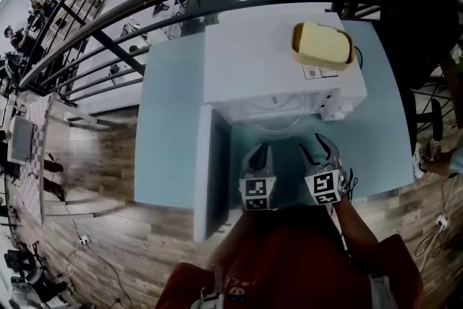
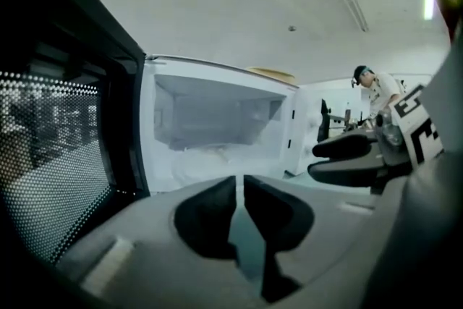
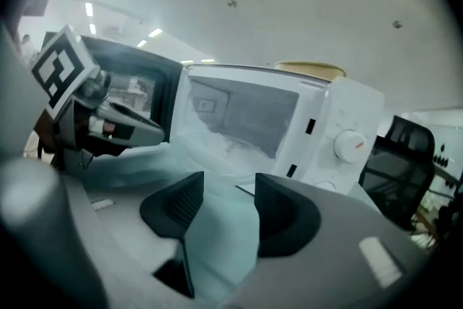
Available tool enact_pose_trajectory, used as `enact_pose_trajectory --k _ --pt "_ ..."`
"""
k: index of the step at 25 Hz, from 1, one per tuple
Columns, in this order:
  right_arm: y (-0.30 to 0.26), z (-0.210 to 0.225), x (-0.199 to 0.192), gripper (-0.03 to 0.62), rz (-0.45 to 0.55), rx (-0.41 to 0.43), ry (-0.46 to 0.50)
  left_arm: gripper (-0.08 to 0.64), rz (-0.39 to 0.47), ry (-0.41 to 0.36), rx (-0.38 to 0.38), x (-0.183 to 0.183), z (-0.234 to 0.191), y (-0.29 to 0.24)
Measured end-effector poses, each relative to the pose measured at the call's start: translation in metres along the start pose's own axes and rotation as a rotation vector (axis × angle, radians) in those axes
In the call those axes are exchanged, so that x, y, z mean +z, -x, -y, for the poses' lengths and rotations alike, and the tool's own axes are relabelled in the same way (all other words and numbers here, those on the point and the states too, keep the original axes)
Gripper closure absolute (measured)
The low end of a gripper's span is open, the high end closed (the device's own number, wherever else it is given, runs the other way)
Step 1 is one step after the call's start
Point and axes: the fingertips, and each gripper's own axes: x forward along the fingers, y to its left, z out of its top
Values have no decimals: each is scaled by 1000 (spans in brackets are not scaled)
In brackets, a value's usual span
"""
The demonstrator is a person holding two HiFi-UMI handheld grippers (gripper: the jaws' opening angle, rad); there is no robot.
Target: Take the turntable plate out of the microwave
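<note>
The white microwave (image 1: 275, 61) stands on a light blue table (image 1: 166, 148), its door (image 1: 205, 170) swung open to the left. The glass turntable plate (image 2: 208, 158) lies on the cavity floor; it also shows as the pale plate (image 3: 239, 148) in the right gripper view. Both grippers hover in front of the opening, apart from the plate. My left gripper (image 2: 239, 183) has only a thin slit between its jaws, with nothing in it. My right gripper (image 3: 229, 184), to its right, stands open and empty. In the head view, the left gripper (image 1: 262, 150) and right gripper (image 1: 318, 147) are side by side.
A yellow lidded container (image 1: 322, 45) sits on top of the microwave. The control panel with its round knob (image 3: 349, 145) is right of the cavity. A black railing (image 1: 130, 3) runs behind the table, and a dark chair (image 3: 405, 155) stands to the right.
</note>
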Motion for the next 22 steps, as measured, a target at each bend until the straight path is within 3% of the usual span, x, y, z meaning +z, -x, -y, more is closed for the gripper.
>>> enact_pose_trajectory --k 6,15,18,22 --pt "10 25 2 377 62 -51 -193 527 -18 0 -5 0 3 -2" --pt "14 28 4 380 68 -54 -212 506 -36 21 -5 -9 4 -8" --pt "14 29 2 388 69 -48 -206 469 -49 106 -6 -15 4 -10" --pt "15 32 5 407 74 -46 -204 400 -53 342 -33 -25 3 -14"
